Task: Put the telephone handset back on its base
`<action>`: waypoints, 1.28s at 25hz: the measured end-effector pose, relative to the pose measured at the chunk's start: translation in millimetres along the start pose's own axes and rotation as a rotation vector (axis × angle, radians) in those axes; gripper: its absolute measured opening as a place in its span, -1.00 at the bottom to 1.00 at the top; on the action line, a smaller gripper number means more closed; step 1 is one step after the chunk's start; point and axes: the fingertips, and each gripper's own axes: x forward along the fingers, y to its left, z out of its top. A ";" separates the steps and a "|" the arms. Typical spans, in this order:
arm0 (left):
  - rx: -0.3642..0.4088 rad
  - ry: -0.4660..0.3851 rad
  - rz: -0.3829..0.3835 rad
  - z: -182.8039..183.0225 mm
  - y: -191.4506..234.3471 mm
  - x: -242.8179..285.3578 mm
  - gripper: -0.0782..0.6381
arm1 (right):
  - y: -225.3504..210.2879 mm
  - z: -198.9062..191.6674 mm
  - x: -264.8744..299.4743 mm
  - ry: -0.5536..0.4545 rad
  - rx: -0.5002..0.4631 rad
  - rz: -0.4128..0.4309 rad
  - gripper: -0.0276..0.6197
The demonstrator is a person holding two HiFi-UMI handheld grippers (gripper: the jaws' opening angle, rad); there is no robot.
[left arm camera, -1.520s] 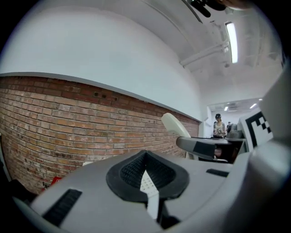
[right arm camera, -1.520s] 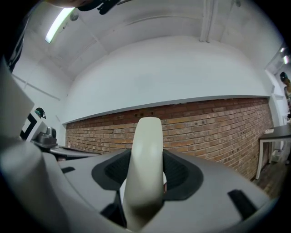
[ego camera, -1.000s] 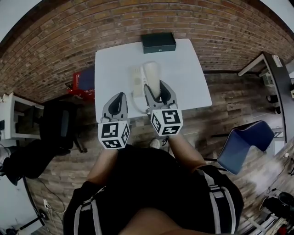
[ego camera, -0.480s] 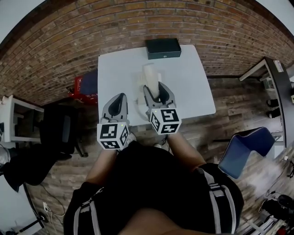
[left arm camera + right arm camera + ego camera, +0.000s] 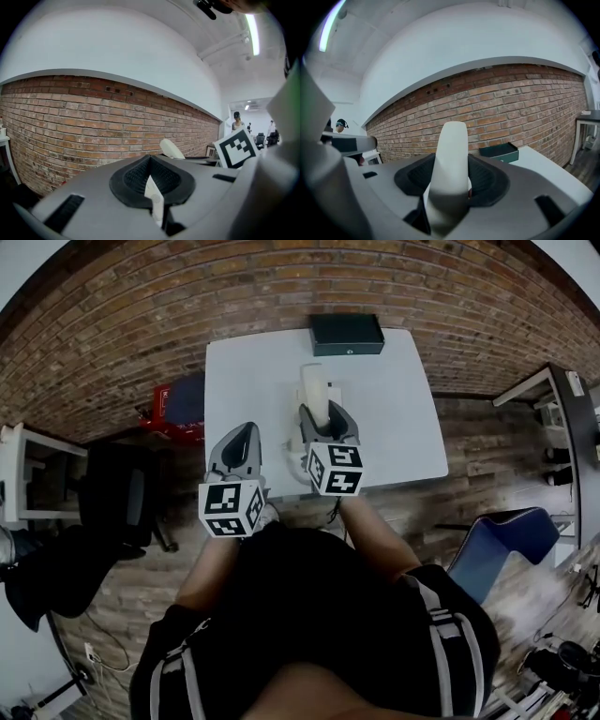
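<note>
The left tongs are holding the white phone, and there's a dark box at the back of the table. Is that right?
Not quite. The right tongs hold the white phone, as the right gripper view shows; the left tongs are shut on nothing. The dark box is at the back of the table.

Ceiling strip light (image 5: 253, 29) glows bright; fisheye edges bend, darken

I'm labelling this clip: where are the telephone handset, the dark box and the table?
telephone handset (image 5: 450, 154): right gripper view, middle of its white body.
dark box (image 5: 347, 334): head view, middle of its top.
table (image 5: 253, 371): head view, bare left part.
</note>
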 end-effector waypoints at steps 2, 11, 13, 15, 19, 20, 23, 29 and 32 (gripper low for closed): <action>-0.005 0.002 0.003 -0.4 5.9 3.6 -0.79 | -3.2 -9.0 10.6 0.034 0.003 -0.021 -0.28; -0.003 0.016 -0.002 -1.2 24.8 20.0 -0.79 | -18.0 -44.8 45.5 0.143 0.021 -0.100 -0.28; -0.003 0.020 0.000 -1.6 31.4 22.8 -0.79 | -20.4 -52.3 51.6 0.159 0.018 -0.113 -0.28; -0.008 0.023 0.003 -1.9 38.8 25.1 -0.79 | -21.2 -60.5 59.2 0.176 0.013 -0.124 -0.28; -0.018 0.027 0.005 -2.9 51.9 28.1 -0.79 | -19.6 -79.6 75.8 0.218 0.007 -0.144 -0.28; -0.019 0.028 0.005 -3.2 54.4 28.7 -0.79 | -19.2 -84.5 79.4 0.229 0.007 -0.148 -0.28; -0.019 0.031 0.005 -3.7 61.0 29.7 -0.79 | -19.5 -97.9 87.3 0.258 0.010 -0.162 -0.28; -0.023 0.046 0.015 -9.2 73.0 30.1 -0.79 | -26.6 -123.0 99.1 0.303 0.008 -0.198 -0.28; -0.024 0.051 0.020 -10.9 79.2 28.9 -0.79 | -28.6 -134.0 105.0 0.321 0.009 -0.209 -0.28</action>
